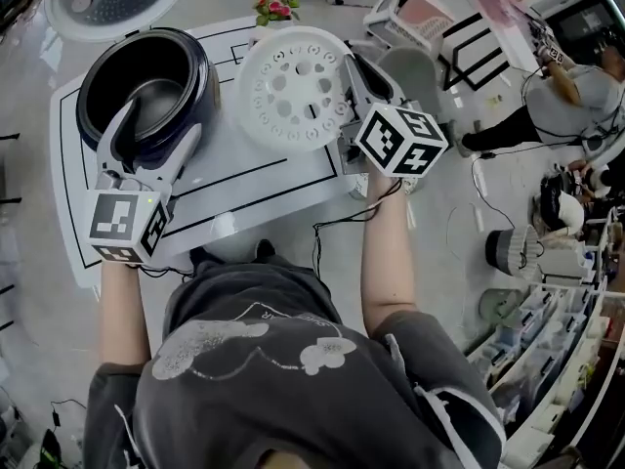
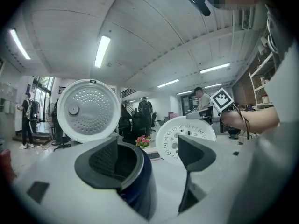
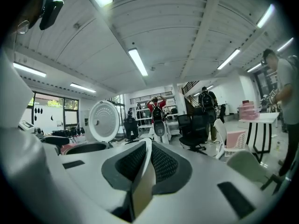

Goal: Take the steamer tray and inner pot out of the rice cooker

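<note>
The steamer tray [image 1: 293, 88] is out, its rim clamped in the right gripper [image 1: 354, 71] above the table's far edge [image 1: 225, 29], while the inner pot [image 1: 146, 66] sits in the rice cooker [image 1: 202, 81], the left gripper [image 1: 156, 130] wide open at its near rim.

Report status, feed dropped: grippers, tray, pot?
Right gripper shut on steamer tray, out of rice cooker. Left gripper open, astride cooker rim. Inner pot still seated. Nothing blocking.

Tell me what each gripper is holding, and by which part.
The right gripper is shut on the white steamer tray, pinching its rim edge-on. The left gripper is open near the rice cooker and holds nothing.
</note>
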### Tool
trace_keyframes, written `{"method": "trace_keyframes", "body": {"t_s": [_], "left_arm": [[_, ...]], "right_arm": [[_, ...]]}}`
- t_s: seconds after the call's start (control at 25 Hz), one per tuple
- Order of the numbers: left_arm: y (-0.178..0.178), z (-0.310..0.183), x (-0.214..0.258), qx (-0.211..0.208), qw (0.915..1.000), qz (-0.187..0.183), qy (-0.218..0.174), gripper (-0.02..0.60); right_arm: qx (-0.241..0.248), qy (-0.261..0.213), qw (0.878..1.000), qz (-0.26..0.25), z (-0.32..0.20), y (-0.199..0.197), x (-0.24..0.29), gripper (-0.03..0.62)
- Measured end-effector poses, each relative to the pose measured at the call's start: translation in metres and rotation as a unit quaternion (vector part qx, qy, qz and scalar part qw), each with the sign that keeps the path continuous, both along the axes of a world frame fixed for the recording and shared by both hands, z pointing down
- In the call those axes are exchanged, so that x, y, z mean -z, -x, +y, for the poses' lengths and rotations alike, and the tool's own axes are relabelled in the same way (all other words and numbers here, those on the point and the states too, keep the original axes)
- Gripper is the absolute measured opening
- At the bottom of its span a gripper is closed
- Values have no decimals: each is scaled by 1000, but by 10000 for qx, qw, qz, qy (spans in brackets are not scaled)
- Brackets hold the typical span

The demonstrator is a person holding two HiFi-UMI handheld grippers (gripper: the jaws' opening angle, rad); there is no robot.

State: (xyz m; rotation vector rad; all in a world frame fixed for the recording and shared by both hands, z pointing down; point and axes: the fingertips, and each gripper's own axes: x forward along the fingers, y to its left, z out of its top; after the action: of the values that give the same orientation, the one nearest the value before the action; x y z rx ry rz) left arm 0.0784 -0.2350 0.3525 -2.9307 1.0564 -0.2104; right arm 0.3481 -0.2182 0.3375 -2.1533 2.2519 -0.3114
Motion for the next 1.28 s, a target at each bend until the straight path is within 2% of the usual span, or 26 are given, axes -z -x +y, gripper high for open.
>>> {"method": "trace_keyframes", "body": {"t_s": [0.2, 0.4, 0.64, 0.88, 1.08, 1.28], "left_arm": [[-27, 23, -22, 96, 9997, -146, 165, 402], [-44, 42, -39, 234, 9988, -236, 363, 402], [-63, 52, -66, 315, 9969, -411, 591, 402], [-67, 56, -82, 478, 9948, -493, 756, 402], [-74, 57, -95, 468, 9933, -579, 886, 402], [-79, 58, -106, 478, 9920, -635, 983, 402]], "right_arm": [[130, 401, 9990, 150, 8, -19, -48, 58], [430, 782, 9960, -6, 13, -20, -95, 58], [543, 826, 9949, -212, 10, -28, -129, 58], [598, 911, 9932, -412, 8, -31, -159, 58], [633, 1029, 9924, -230, 9, -35, -180, 58], [457, 1640, 9854, 27, 9, -45, -221, 61]]}}
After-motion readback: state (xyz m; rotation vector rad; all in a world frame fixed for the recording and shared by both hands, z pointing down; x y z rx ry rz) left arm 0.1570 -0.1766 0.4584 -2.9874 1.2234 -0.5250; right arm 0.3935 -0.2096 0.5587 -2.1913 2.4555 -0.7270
